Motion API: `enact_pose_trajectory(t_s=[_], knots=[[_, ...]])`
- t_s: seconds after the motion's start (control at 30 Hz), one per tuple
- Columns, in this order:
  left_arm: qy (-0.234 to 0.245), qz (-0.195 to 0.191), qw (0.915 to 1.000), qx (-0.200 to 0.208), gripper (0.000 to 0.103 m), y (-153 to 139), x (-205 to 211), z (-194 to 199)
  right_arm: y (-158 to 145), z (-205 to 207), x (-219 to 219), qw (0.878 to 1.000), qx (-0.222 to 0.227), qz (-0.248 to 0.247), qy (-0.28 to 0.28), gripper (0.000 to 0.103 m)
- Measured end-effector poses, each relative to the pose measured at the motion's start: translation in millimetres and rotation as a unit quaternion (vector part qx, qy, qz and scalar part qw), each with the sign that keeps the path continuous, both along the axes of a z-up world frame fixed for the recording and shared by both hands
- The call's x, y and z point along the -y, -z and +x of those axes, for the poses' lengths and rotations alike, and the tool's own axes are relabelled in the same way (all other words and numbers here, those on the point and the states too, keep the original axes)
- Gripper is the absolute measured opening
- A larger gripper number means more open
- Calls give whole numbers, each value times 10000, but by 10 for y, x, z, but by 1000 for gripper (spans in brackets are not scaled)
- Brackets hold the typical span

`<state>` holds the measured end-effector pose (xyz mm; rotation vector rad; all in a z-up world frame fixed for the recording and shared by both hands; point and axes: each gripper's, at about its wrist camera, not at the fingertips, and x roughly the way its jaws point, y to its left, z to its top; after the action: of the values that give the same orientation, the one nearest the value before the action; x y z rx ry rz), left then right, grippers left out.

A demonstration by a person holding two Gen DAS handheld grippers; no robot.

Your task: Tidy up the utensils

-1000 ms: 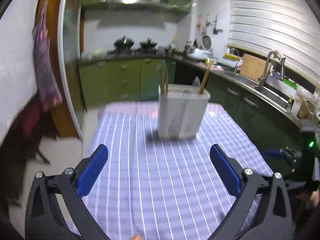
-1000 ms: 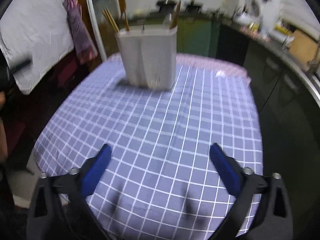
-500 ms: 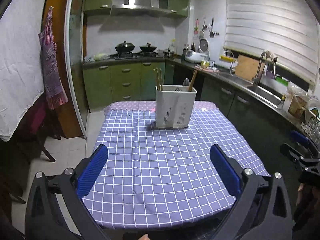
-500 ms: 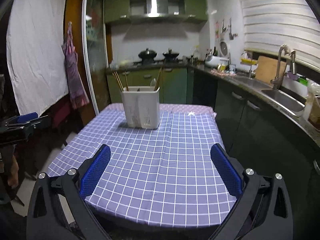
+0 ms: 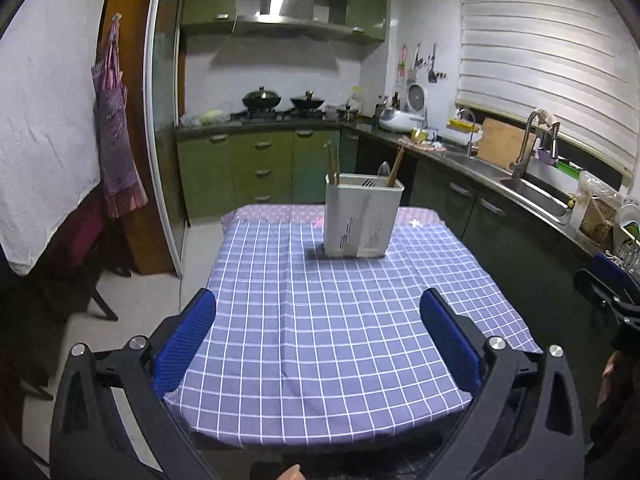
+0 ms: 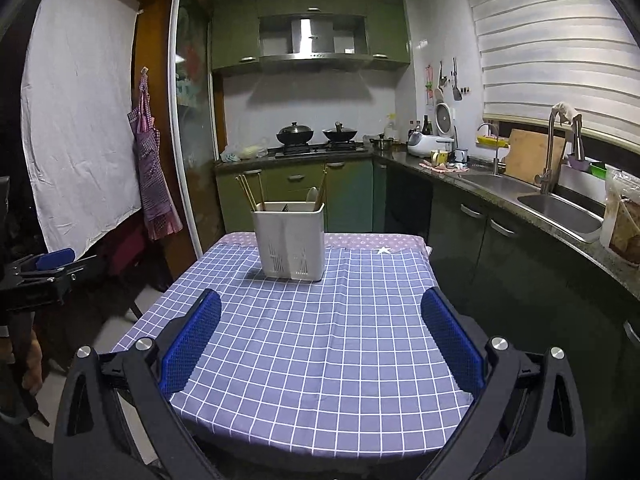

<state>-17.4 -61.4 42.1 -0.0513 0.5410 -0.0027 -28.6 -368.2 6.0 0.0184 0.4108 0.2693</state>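
Chopsticks, a spoon and a fork already stand in the white slotted plastic utensil caddy (image 5: 363, 216), which sits upright a little above the centre of the left wrist frame, on the far part of the table covered by a purple-and-white checked tablecloth (image 5: 332, 340). In the right wrist view the same caddy (image 6: 289, 240) appears just left of centre: a bundle of wooden chopsticks (image 6: 249, 192) leans out of its left compartment, one more wooden handle and a pale spoon (image 6: 312, 196) rise from the right side, and dark fork tines show in the middle. Sorting by compartment seems to be the reason for that spread.

No loose utensils lie on the cloth in either view, so the organizing looks finished or close to it, as a judgement.

The left gripper (image 5: 318, 334), at the bottom of its frame, has its blue-padded fingers spread wide with nothing between them. The right gripper (image 6: 322, 332) is likewise wide apart and empty-handed. Both hang near the table's near edge, well apart from the caddy, a position that suits a rest or end pose rather than a reach. The right gripper also shows at the right edge of the left view, and the left one at the left edge of the right view.
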Motion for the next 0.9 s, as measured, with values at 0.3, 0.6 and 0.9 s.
enact_pose_trajectory(t_s=[0.3, 0.6, 0.9], knots=[[-43, 19, 9997, -235, 97, 179, -23, 110, 89, 134, -46, 9999, -69, -110, 107, 99], [-267, 174, 9995, -85, 97, 137, -83, 25, 143, 195, -76, 9998, -73, -155, 124, 99], [-174, 236, 9995, -118, 97, 142, -23, 0, 169, 199, -112, 9997, -84, -204, 81, 99]])
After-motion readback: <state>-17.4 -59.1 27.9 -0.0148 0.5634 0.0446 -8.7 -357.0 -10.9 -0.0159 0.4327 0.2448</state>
